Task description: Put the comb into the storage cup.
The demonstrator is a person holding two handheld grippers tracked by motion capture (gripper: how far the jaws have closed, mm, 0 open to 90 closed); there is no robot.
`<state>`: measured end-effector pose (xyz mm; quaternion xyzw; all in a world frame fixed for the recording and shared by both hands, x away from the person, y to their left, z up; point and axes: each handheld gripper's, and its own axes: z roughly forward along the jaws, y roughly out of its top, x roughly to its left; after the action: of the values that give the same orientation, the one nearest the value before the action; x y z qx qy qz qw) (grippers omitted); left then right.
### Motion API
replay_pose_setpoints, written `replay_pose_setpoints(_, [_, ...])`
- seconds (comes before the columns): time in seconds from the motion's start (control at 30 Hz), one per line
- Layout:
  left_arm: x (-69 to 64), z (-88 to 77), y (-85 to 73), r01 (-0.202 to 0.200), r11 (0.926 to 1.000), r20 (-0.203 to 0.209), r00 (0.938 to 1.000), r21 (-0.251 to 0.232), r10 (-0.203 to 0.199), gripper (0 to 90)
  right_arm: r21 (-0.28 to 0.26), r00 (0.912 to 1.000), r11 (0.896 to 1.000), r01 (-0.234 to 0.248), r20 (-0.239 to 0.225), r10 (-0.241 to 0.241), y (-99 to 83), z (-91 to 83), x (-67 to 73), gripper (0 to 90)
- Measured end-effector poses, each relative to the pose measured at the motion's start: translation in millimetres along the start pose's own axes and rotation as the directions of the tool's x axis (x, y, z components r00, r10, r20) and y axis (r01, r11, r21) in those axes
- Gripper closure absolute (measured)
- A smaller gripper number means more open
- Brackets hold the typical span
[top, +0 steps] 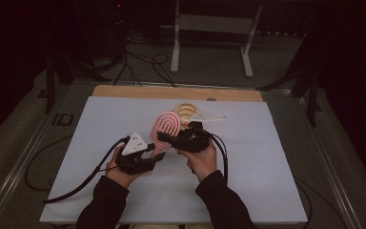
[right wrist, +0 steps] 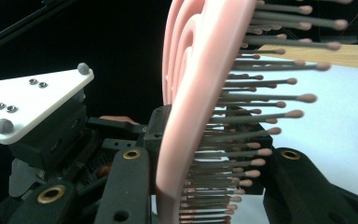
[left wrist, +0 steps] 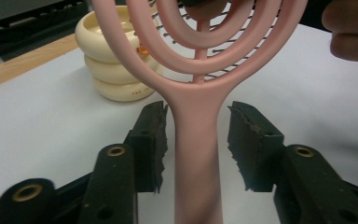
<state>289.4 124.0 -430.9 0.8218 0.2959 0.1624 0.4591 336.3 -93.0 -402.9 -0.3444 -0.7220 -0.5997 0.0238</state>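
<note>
Nearest in the left gripper view, the smooth handle of the pink plastic hairbrush with a looped, open-ring head (left wrist: 196, 140) runs up between the two black jaws of the left gripper (left wrist: 196, 140). The jaws stand apart from it with a gap on each side, so their serrated pads (left wrist: 151, 140) do not press the handle. In the high view the left gripper (top: 158, 153) sits low and left of the brush, with a grey three-cornered plate on top.

The right gripper (right wrist: 200, 158) is clamped on the brush head: in the right gripper view one jaw lies against the smooth pink back and the other stands on the bristle side, among the grey, pink-tipped bristles. In the high view the right gripper (top: 164, 137) holds the hairbrush (top: 167, 125) raised above the white sheet on the table (top: 100, 157), head tilted away from the person.

The head is made of concentric pink loops joined by a central rib, with bristles seen through the gaps.

Farther off, a cream ringed object (left wrist: 107, 60) stands on the sheet behind the brush.
</note>
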Motion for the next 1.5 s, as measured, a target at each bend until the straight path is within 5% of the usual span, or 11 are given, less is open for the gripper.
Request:
replay_pose_setpoints(0.67, [4.2,-10.0,-1.5,0.035,0.9988,-0.064,0.9973,-0.033,-0.037,16.1,-0.011,0.9998,1.0,0.0,0.022,0.0,3.1,0.8,0.2,63.7])
replay_pose_setpoints(0.9, [6.4,-13.2,-3.0,0.042,0.9979,-0.087,0.9952,-0.049,-0.046,15.1,-0.017,0.9997,1.0,-0.008,0.024,0.009,4.5,-0.6,-1.6,63.7])
replay_pose_setpoints(1.17, [14.7,-17.4,-8.3,0.075,0.9963,-0.07,0.9945,-0.042,-0.078,1.5,-0.022,0.9996,1.0,-0.003,0.029,0.003,9.2,-2.8,-1.2,63.7])
replay_pose_setpoints(1.5, [23.3,-26.7,-18.8,0.087,0.9933,-0.118,0.9883,-0.076,-0.096,0.5,-0.031,0.999,1.0,-0.005,0.045,0.006,13.2,-6.3,-4.5,63.7])
